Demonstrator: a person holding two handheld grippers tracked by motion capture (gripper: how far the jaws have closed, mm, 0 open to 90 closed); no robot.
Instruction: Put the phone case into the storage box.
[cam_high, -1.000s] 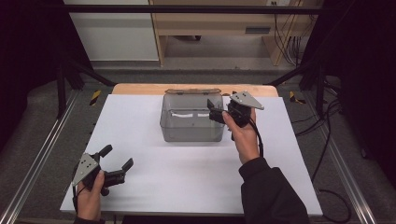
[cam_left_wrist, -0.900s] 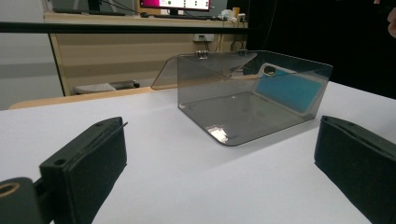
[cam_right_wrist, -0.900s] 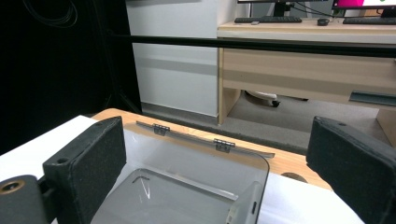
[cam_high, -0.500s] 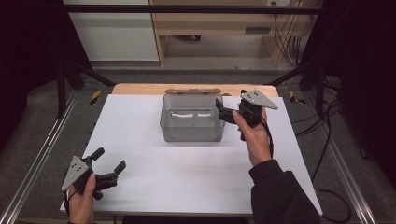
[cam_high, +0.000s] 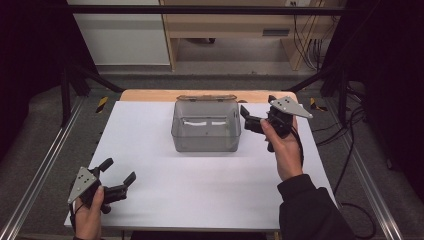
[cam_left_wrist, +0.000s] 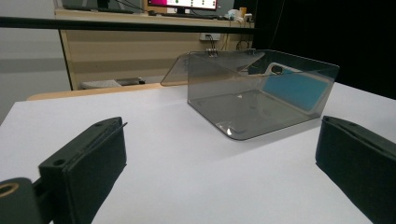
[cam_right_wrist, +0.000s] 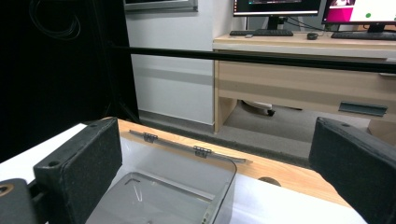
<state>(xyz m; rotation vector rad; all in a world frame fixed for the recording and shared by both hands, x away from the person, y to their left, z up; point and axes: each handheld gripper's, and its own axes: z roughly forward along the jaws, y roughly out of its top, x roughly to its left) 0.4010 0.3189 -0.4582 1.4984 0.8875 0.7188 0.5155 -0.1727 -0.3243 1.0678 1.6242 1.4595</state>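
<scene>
The right hand-held gripper (cam_high: 250, 119), jaws apart, hovers beside the clear box (cam_high: 206, 126) near the worktop's (cam_high: 200, 190) far edge, seemingly ready to grip its wall; the left hand-held gripper (cam_high: 120, 178), also apart, waits at the near-left corner.

Right gripper (cam_high: 250, 118) now drawn back and to the right of the box (cam_high: 206, 127), left gripper (cam_high: 118, 176) pulled nearer the table's front edge.

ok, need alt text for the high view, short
A clear plastic box with its hinged lid open stands at the far middle of a white table. The right hand-held gripper hovers open beside the box's right wall, and the left hand-held gripper is open near the table's near-left corner.
</scene>
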